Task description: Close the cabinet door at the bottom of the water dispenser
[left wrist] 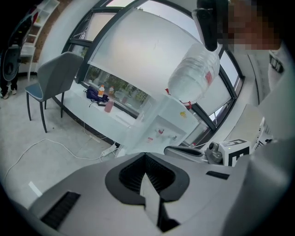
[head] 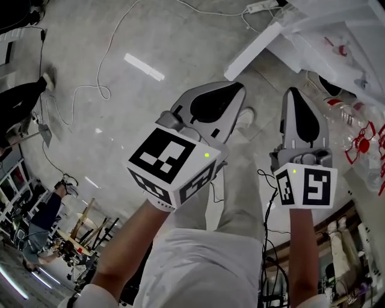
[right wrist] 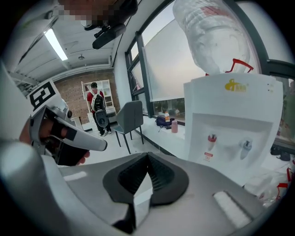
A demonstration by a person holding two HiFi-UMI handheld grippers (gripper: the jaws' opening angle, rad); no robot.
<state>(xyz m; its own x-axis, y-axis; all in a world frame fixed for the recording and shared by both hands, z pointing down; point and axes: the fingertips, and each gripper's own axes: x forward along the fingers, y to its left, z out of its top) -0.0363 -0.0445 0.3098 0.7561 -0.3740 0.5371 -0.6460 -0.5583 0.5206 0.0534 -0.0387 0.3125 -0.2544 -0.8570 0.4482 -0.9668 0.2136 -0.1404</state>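
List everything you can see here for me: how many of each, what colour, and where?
water dispenser: one, white, just ahead of the grippers
water bottle: one, clear, upside down on top of the dispenser
taps: two, one of them red, on the dispenser's front
chair: one, grey, by the window
small bottle: one, pink, on the window ledge
power strip: one, white, on the floor
cable: one, white, looped across the floor
bystander: one, red-and-white top, far back by the shelves
left gripper: one, grey, jaws shut, empty
right gripper: one, grey, jaws shut, empty
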